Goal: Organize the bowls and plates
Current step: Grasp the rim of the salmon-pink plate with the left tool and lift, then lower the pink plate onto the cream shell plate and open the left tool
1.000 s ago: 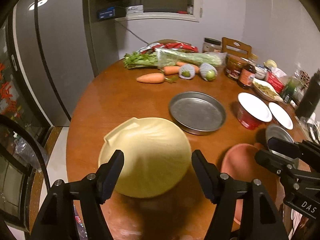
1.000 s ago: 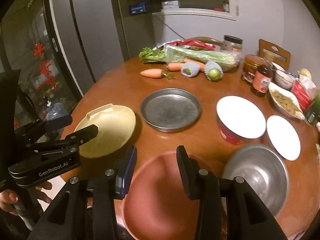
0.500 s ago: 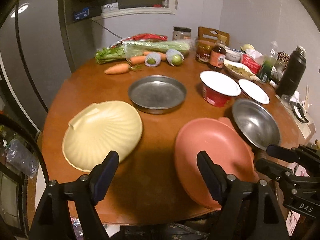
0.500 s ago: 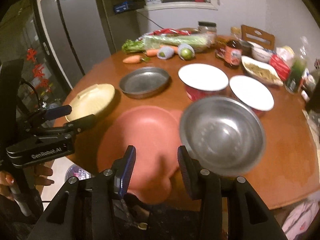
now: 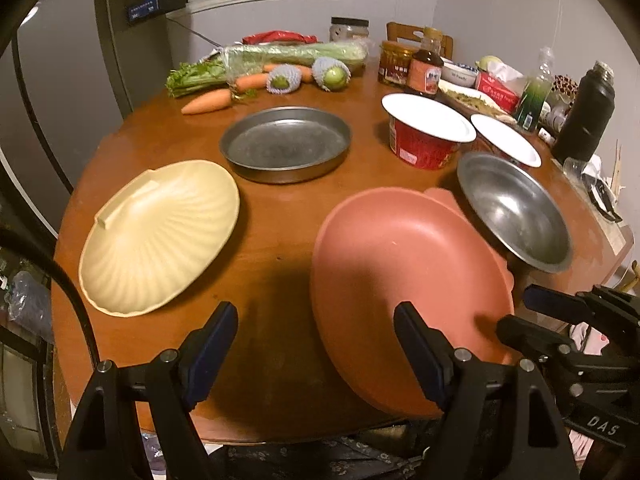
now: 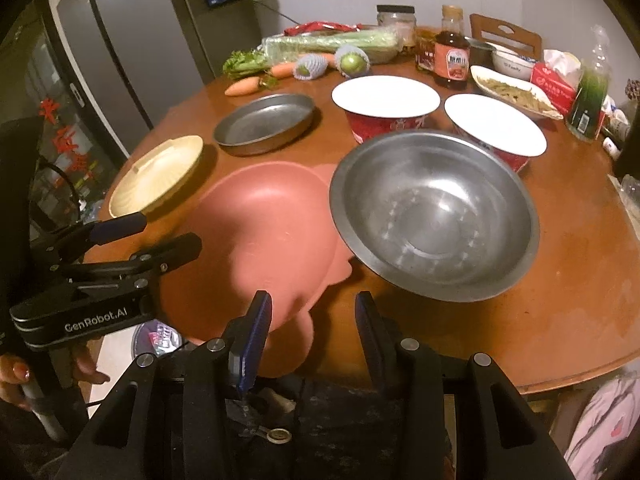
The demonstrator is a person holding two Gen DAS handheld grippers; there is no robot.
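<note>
Our left claw hangs wide over the near edge of the round desk, nothing between its pads. Our right claw is narrower, pads bare, straddling the near lobe of the pink shell plate without touching it. The pink plate overhangs the desk's near edge; the steel bowl sits tilted, its rim resting on the plate's right side. The cream shell plate lies face down at left, well apart. Behind: round steel pan, two red bowls with white insides, then vegetables.
</note>
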